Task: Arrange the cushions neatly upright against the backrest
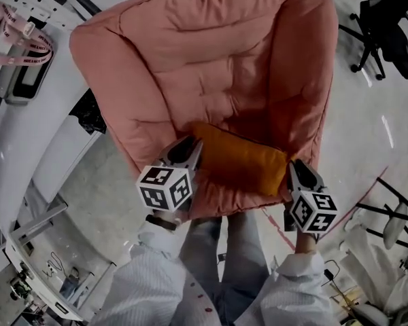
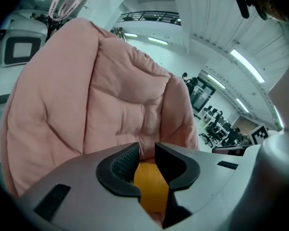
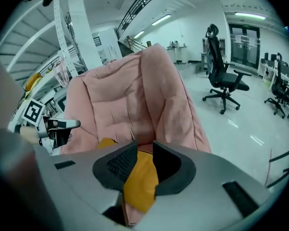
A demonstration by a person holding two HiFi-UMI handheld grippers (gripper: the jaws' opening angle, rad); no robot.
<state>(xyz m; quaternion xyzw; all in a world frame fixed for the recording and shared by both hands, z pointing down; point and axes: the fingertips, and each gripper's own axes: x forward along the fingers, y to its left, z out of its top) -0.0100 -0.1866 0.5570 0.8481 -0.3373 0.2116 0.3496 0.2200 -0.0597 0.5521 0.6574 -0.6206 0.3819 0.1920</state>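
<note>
We count one orange cushion (image 1: pixel 241 158), which lies across the front of the seat of one pink padded chair (image 1: pixel 190 60), well apart from the backrest, and two tongs. The left tongs (image 1: pixel 192 146) are at the cushion's left corner and the right tongs (image 1: pixel 292 166) at its right end. Both are released, jaws slightly apart with orange showing through each gap, though we cannot quite tell whether the pads brush the fabric. A pink ribbon (image 1: pixel 20 36) at upper left carries print too small to read. Only the head view shows the person's white sleeves (image 1: pixel 156 277). The right gripper view shows a black office chair (image 3: pixel 224 78) from the side.
</note>
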